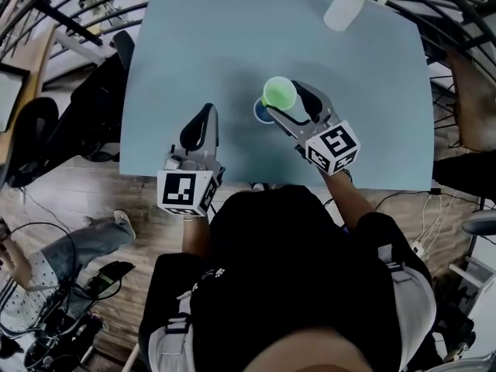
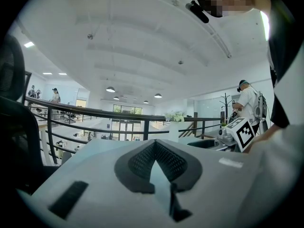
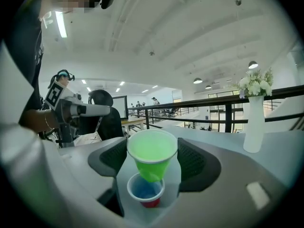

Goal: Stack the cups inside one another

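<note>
Grips a green cup (image 3: 152,156) upright by its upper wall in the right hand-held gripper (image 3: 153,148), jaws spread wide and both pads pressed against the cup's sides. Hangs it directly over a smaller cup (image 3: 146,194), blue inside and red outside, standing on the light blue tabletop (image 1: 194,53) near the front edge. Shows the green base overlapping the small cup's mouth, with contact between the two impossible to tell. Holds the left hand-held gripper (image 1: 203,115) over the near part of the tabletop, off to the left and apart from both cups, jaws closed tip to tip with nothing between them. Sets a white vase of flowers (image 1: 346,5) at the far right of the tabletop, well apart from the cups. Frames a black railing (image 3: 213,101) beyond the tabletop and a black office chair (image 1: 97,103) just beside its left edge.
</note>
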`<state>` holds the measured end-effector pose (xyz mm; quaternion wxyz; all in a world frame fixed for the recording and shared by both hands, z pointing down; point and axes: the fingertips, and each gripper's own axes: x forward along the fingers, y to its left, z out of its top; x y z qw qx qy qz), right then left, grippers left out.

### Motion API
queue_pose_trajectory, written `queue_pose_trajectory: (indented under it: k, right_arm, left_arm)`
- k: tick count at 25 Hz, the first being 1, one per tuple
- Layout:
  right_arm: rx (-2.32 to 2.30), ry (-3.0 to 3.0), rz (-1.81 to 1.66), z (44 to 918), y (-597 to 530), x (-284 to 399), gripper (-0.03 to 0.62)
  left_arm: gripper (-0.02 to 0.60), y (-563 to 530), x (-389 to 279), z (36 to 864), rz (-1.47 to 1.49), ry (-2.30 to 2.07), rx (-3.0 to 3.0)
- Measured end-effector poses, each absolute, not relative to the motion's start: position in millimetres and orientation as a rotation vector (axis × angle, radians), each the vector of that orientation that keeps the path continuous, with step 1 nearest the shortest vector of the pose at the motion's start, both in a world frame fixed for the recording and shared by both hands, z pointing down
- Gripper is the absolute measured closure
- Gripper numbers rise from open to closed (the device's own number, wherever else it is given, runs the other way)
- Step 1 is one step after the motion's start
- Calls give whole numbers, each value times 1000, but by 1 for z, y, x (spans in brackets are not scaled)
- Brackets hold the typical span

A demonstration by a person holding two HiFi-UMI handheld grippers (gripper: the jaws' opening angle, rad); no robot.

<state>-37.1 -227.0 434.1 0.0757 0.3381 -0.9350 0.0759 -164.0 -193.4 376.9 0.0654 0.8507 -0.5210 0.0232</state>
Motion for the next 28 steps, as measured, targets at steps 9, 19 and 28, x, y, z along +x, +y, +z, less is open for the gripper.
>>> queue_pose_trajectory:
  k: [9, 19, 28]
  right_arm:
    - [935, -2754, 249, 461, -214, -43, 258]
    - [890, -2665, 285, 497, -212, -50, 256]
    - [868, -2629, 292, 516, -212, -52, 255]
  left_arm:
    - [597, -190, -163, 377, 89, -1590, 2562]
    - [597, -190, -172, 376, 95, -1604, 2554]
    - [597, -191, -177, 382, 98, -1617, 2531]
